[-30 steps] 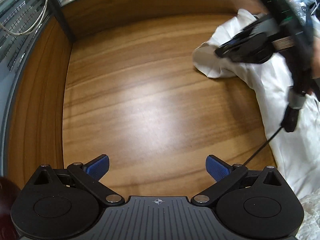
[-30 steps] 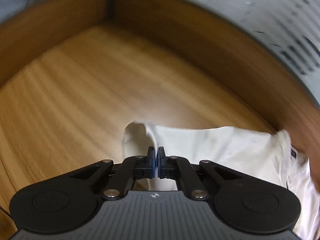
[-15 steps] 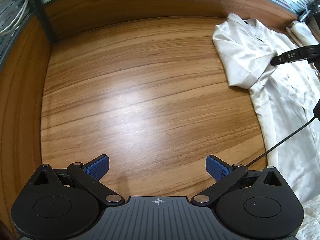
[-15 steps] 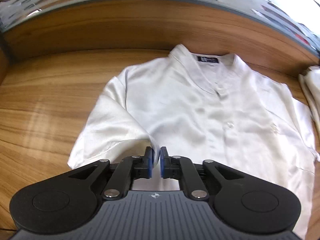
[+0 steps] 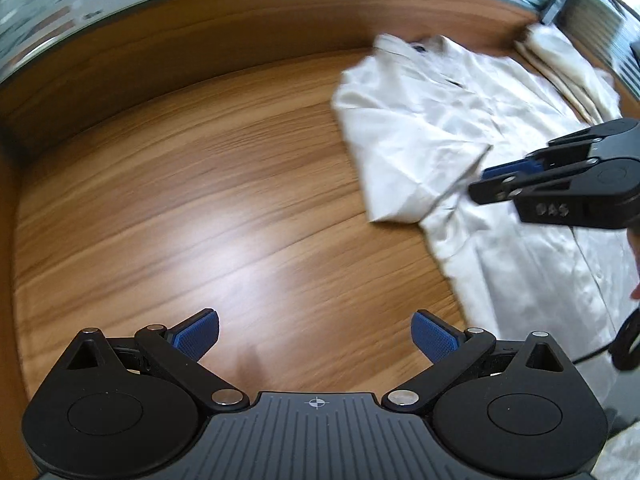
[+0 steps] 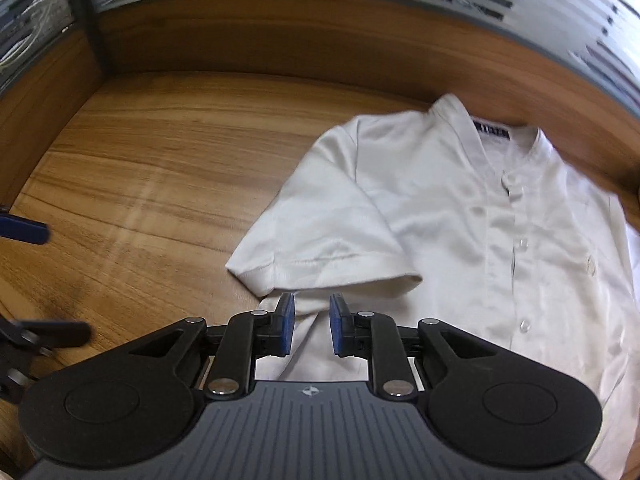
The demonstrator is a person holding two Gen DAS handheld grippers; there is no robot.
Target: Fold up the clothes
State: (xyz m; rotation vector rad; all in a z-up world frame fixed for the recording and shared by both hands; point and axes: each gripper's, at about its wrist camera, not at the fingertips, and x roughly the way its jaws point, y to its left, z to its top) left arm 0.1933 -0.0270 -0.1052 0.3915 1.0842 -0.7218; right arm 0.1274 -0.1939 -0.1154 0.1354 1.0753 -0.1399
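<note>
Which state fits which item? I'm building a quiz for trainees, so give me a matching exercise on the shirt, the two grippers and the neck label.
Column one:
1. shirt
2. left gripper
3. right gripper
4. neck label

Column two:
a. dark blue, inside the collar
b. jaws wide apart above bare wood
c. white, spread flat on the table, buttons up
d. jaws slightly apart, holding nothing, near the sleeve hem

Pairs: 1-c, 2-b, 3-d, 4-a

White shirt [image 6: 460,216], striped-grain brown table [image 6: 168,152], blue-padded black tongs [image 6: 310,330]
</note>
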